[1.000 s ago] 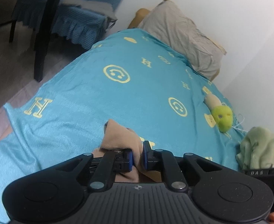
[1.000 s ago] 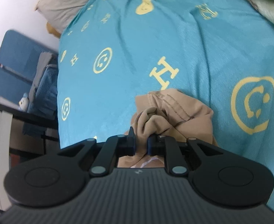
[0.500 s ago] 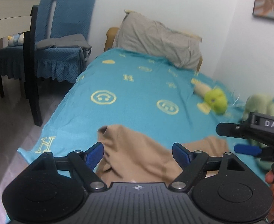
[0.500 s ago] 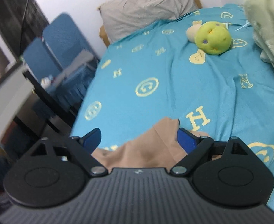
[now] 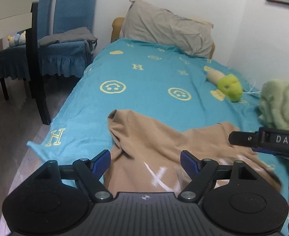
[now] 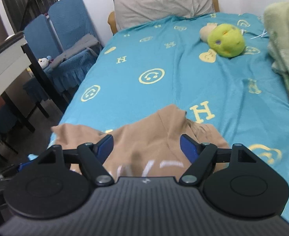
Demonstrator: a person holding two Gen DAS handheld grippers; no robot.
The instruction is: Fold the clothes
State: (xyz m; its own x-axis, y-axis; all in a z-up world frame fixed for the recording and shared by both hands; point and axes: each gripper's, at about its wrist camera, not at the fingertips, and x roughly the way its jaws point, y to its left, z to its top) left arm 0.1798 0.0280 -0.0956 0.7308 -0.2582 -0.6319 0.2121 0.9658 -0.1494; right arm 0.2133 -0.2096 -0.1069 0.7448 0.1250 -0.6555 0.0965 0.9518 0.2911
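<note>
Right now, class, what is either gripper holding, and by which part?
Nothing is held. The left gripper and right gripper are both open above the tan garment, which lies on the bed.

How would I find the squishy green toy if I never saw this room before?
Start at the bed with the turquoise sheet printed with yellow smiley faces. Look toward its far right side, between the grey pillow and the pale green blanket. The green plush toy lies there: round and bright lime, far brighter than the blanket, with a small beige plush part touching it.
</note>
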